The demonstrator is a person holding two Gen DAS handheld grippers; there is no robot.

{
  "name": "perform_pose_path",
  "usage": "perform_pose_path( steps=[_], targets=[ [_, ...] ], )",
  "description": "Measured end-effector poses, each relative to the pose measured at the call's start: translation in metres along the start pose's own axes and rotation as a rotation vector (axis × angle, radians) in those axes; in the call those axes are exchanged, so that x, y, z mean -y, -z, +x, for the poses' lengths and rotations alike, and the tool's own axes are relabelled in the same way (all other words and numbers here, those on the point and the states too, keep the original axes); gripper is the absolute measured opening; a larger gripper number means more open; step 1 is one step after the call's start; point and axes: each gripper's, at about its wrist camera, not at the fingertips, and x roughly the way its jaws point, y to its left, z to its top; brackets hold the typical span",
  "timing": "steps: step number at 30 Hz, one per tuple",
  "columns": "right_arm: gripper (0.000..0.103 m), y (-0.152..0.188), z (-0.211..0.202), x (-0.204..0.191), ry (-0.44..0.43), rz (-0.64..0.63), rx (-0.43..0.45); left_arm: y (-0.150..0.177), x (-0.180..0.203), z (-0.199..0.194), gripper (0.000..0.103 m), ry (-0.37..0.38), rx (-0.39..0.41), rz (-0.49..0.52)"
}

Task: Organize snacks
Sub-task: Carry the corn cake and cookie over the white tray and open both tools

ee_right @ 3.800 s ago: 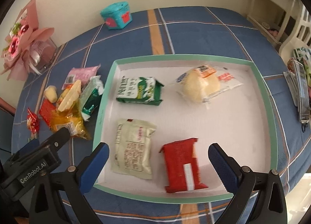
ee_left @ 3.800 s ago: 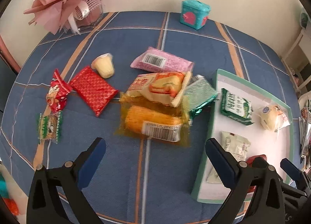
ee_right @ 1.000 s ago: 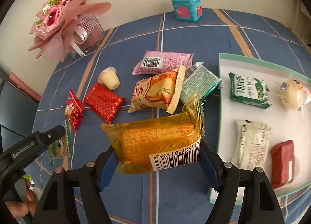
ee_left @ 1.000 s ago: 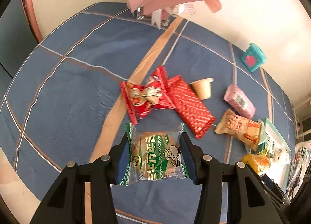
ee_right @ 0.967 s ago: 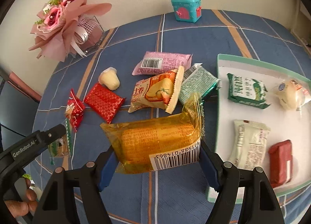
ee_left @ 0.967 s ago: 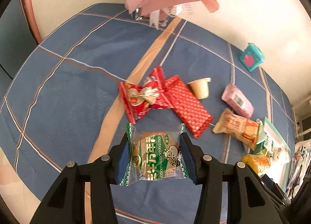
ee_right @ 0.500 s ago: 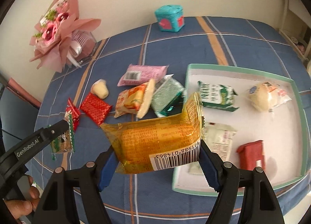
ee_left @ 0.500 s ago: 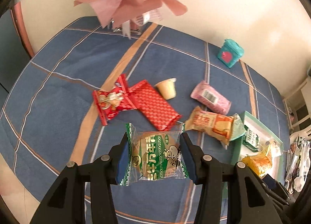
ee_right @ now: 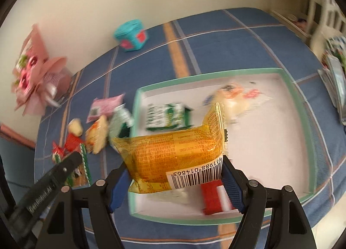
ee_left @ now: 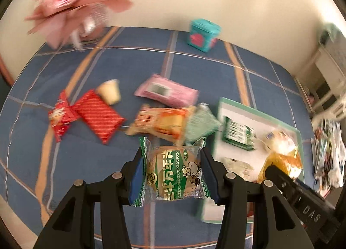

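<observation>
Blue plaid desk (ee_left: 129,67), tray (ee_right: 302,106) at right. Left tongs (ee_left: 173,175) narrow, clamped on green biscuit packet (ee_left: 173,175) above desk near tray's left edge. Right tongs (ee_right: 176,175) wider, clamped on yellow cake packet (ee_right: 173,154) over tray.

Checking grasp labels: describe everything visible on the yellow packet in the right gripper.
The yellow packet is a glossy, translucent orange-yellow plastic pouch, puffy, with crimped ends, dense small print and a white barcode panel at its lower right. It is clamped sideways between the blue pads of the right gripper, one end tilted up, held in the air above the near-left part of the white tray. Only the pads touch it.
</observation>
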Motion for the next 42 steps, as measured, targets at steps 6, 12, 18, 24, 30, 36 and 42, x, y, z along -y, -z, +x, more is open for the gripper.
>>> perform_pose_path(
  steps=[6, 12, 18, 24, 30, 36, 42],
  targets=[
    [0.079, -0.011, -0.009, 0.047, 0.019, 0.096, 0.015, 0.007, 0.058, 0.008, 0.052, 0.005, -0.012, 0.128],
    [0.079, -0.018, -0.018, 0.084, 0.056, 0.173, 0.04, 0.014, 0.103, 0.015, 0.052, 0.023, -0.019, 0.226],
    [0.079, -0.019, -0.019, 0.103, 0.068, 0.21, 0.038, 0.017, 0.134, 0.024, 0.052, 0.055, -0.013, 0.282],
    [0.079, -0.021, -0.002, 0.107, 0.109, 0.221, 0.008, 0.024, 0.153, 0.043, 0.052, 0.077, -0.03, 0.321],
    [0.079, -0.02, 0.011, 0.116, 0.149, 0.231, -0.021, 0.03, 0.161, 0.057, 0.052, 0.092, -0.05, 0.339],
    [0.08, -0.018, 0.019, 0.127, 0.179, 0.26, -0.042, 0.031, 0.164, 0.061, 0.056, 0.109, -0.047, 0.344],
    [0.08, -0.018, 0.025, 0.127, 0.205, 0.254, -0.059, 0.032, 0.164, 0.06, 0.062, 0.121, -0.064, 0.347]
  ],
)
